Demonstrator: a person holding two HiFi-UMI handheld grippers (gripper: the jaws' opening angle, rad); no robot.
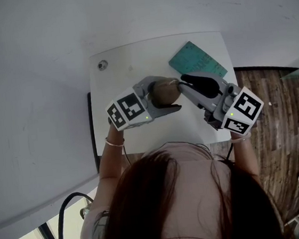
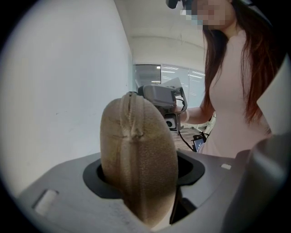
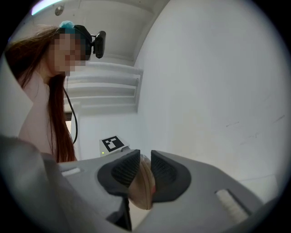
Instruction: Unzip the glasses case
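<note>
A tan fabric glasses case is held in the air above a small white table. My left gripper is shut around the case's body. In the left gripper view the case stands between the jaws, its zip seam running up the near edge. My right gripper comes in from the right, its black jaws nearly together on the case's right end. In the right gripper view a narrow tan edge of the case sits pinched between the ribbed pads. The zip pull cannot be made out there.
A green cutting mat lies at the table's far right corner. A small round metal fitting is at its far left. Wooden floor lies to the right, a white wall to the left, and a black cable below.
</note>
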